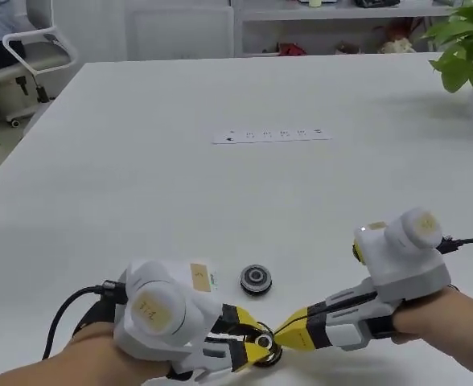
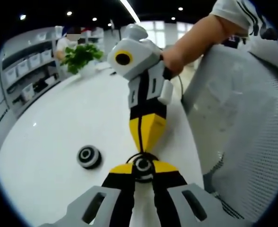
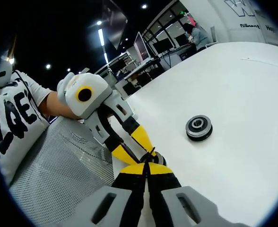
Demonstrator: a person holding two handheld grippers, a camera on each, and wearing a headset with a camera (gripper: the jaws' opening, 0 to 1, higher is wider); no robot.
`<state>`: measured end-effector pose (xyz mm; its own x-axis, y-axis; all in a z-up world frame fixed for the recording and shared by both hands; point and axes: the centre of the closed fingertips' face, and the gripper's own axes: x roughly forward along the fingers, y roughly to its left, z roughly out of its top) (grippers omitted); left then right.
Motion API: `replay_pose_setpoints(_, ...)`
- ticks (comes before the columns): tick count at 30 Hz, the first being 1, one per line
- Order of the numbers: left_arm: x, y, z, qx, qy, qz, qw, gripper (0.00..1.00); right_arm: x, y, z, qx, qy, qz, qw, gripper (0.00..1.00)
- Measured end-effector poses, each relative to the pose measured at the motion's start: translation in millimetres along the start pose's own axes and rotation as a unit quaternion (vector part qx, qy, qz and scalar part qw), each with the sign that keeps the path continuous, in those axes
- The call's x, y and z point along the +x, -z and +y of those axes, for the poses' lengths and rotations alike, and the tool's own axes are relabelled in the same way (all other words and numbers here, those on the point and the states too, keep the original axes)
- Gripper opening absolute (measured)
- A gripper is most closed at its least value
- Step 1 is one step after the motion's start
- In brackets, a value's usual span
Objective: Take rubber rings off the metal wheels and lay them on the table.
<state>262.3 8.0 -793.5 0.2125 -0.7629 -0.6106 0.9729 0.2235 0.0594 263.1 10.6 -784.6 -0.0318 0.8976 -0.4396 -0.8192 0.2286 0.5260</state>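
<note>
A small metal wheel [image 2: 143, 166] sits between the yellow tips of my left gripper [image 2: 143, 168], which is shut on it just above the white table's [image 1: 220, 193] near edge. My right gripper [image 2: 146, 144] comes in from the opposite side, tip to tip with the left. Its jaws are pressed together on the thin black rubber ring [image 2: 140, 155] at the wheel's rim. In the head view the left gripper [image 1: 262, 347] and right gripper [image 1: 283, 336] meet at bottom centre. A second wheel [image 1: 256, 279], black ring on, lies flat just beyond them.
A strip of printed paper [image 1: 273, 135] lies mid-table. A leafy plant [image 1: 466, 44] stands at the far right corner. A chair [image 1: 27, 64] stands off the far left corner. The person's torso is close behind the grippers.
</note>
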Motion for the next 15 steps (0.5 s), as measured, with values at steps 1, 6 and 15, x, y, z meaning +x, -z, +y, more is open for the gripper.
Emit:
replay_pose_setpoints(1,0.0,0.0,0.2,0.000,0.000,0.000,1.0000,0.15,-0.1,-0.5,0.2,0.001,0.000,-0.001,1.0000,0.00)
replay_pose_setpoints(6,-1.0,-0.8,-2.3,-0.001,0.011,0.001,0.9999,0.18,-0.6,-0.7,0.3,0.003,-0.002,-0.004,1.0000,0.00)
replay_pose_setpoints(15,-11.8,-9.7,1.0,-0.004,0.010,-0.011,0.9999,0.22,-2.6,-5.1,0.7,0.004,-0.001,-0.013,0.9999,0.00)
